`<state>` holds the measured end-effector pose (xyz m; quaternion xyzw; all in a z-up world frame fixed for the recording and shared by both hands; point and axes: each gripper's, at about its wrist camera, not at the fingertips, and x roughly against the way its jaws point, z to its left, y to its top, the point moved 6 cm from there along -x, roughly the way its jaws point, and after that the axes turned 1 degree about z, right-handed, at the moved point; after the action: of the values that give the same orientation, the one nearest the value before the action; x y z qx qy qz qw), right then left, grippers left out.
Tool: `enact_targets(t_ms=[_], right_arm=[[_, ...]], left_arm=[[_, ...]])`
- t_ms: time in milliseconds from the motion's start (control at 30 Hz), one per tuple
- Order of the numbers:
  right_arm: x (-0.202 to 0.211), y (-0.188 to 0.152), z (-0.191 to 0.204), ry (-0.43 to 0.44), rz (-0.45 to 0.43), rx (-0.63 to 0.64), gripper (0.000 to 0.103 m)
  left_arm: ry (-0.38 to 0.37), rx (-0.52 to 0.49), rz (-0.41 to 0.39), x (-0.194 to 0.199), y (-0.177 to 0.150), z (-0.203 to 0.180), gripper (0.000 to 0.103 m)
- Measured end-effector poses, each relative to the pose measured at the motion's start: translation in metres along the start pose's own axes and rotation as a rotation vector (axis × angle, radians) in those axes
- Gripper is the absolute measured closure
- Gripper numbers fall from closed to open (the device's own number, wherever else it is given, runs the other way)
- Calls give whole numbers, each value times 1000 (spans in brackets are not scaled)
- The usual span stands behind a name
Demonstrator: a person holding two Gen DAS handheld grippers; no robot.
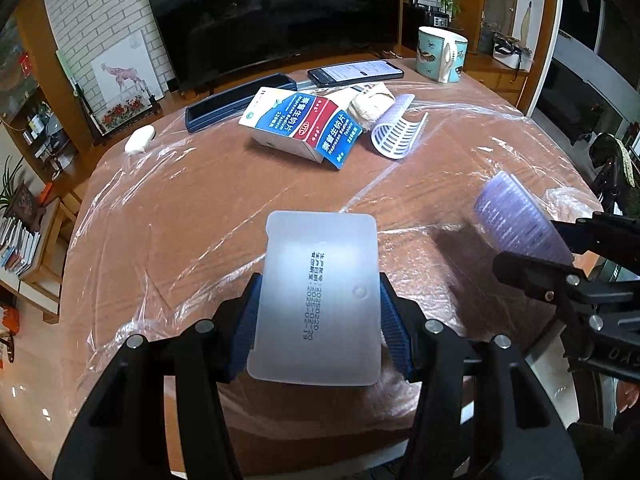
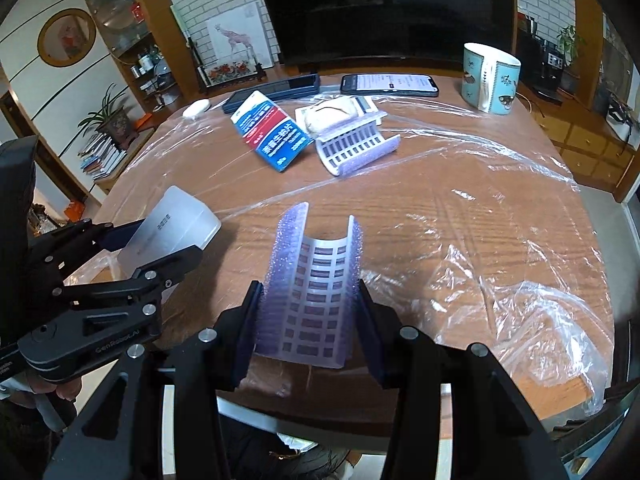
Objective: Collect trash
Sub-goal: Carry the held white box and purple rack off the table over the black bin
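We hold two pieces of trash above the near part of the tabletop (image 2: 460,216), which is wooden and covered with clear plastic film. Our left gripper (image 1: 318,312) is clamped on a frosted white plastic lid (image 1: 320,292) with a line of printed dates across it; its blue pads press both long sides, and the lid is lifted clear of the wood. In the right wrist view the same lid (image 2: 176,228) shows at the left, tilted in the left gripper (image 2: 160,240). Our right gripper (image 2: 308,312) is closed narrow on a curved purple hair-roller half (image 2: 316,288), gripping it by its two bristled edges with the slotted inner face toward the camera; from the left wrist view this piece (image 1: 516,220) is blurred at the right edge. More trash lies toward the far side of the tabletop, near its middle: a red, white and blue medicine box (image 1: 300,128) lying tilted with a flap open, a crumpled off-white wad (image 1: 370,102) just behind it, and a second roller half (image 1: 396,132) touching the wad on the right. Behind these lie a dark blue case (image 1: 236,106) and a phone (image 1: 356,72) with a lit screen. A teal mug (image 1: 440,54) stands at the far right corner, and a small white oval object (image 1: 140,138) lies near the far left edge. Loose crumpled plastic film (image 2: 532,320) bunches at the near right edge.
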<state>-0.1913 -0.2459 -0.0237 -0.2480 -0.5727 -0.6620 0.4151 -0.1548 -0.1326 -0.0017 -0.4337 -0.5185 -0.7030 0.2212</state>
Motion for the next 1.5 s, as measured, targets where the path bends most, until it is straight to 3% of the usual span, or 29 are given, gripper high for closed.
enact_targets(t_ms=[433, 767, 1500], right_arm=[[15, -18, 9, 20, 0, 18, 58], [18, -27, 12, -14, 4, 23, 58], [36, -56, 29, -19, 2, 58, 58]], left_arm=[[-22, 19, 5, 10, -16, -3, 47], [-46, 51, 4, 17, -30, 0, 47], [-64, 37, 4, 42, -67, -10, 47]])
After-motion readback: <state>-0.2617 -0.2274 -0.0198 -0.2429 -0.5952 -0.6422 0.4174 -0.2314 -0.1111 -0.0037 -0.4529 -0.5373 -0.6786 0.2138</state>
